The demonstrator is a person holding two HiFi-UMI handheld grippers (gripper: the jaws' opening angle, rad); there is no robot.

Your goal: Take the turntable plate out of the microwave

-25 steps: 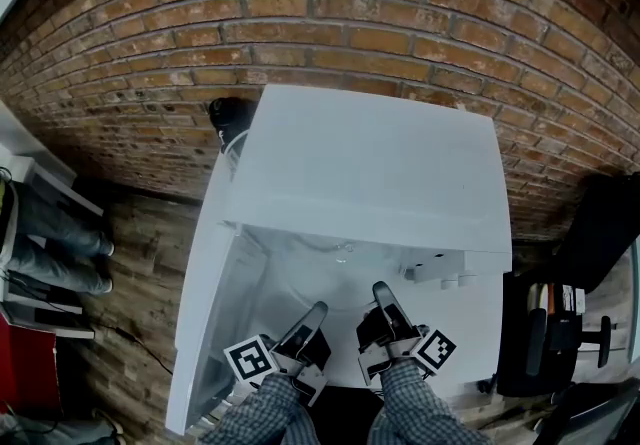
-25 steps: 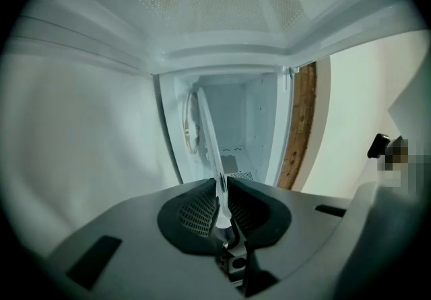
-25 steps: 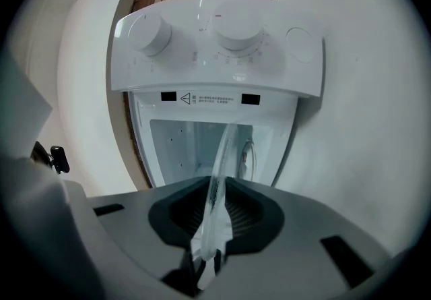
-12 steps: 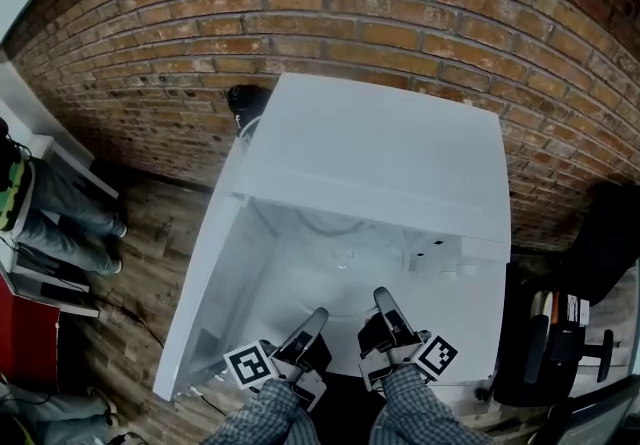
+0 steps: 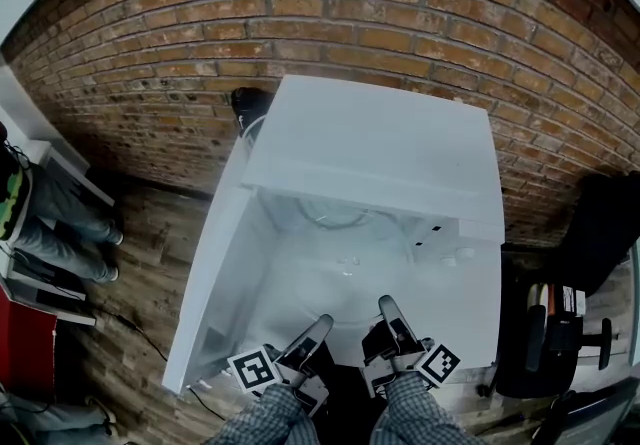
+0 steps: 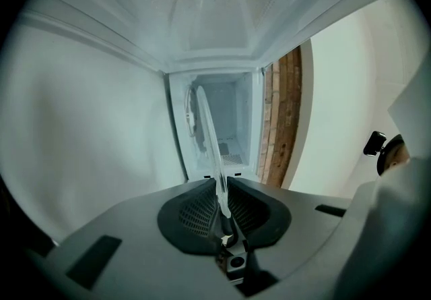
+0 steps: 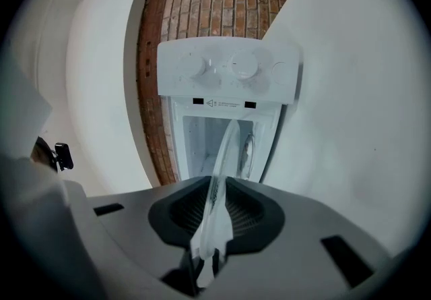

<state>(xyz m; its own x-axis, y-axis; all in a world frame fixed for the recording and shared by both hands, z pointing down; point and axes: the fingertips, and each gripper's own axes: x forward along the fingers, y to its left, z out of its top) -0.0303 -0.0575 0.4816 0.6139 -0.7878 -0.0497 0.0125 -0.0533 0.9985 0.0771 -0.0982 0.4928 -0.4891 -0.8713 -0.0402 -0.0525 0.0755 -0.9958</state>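
Seen from above in the head view, the white microwave (image 5: 372,148) stands with its door (image 5: 212,283) swung open to the left. Both grippers hold the clear glass turntable plate (image 5: 345,278) level at its near rim, in front of the opening. The left gripper (image 5: 322,323) is shut on the rim's left part, the right gripper (image 5: 385,305) on its right part. In the left gripper view the plate (image 6: 207,133) shows edge-on, clamped in the left gripper (image 6: 221,205). The right gripper view shows the plate (image 7: 225,157) clamped in the right gripper (image 7: 214,214), below the control knobs (image 7: 225,73).
A brick wall (image 5: 300,23) rises behind the microwave, with a black object (image 5: 250,103) at its back left corner. A black chair (image 5: 590,233) stands at the right. A person's legs (image 5: 60,213) are at the left on the wooden floor (image 5: 130,283).
Both grippers have drawn back toward me with the plate, so more of it lies outside the cavity. The jaws have stayed closed on the rim.
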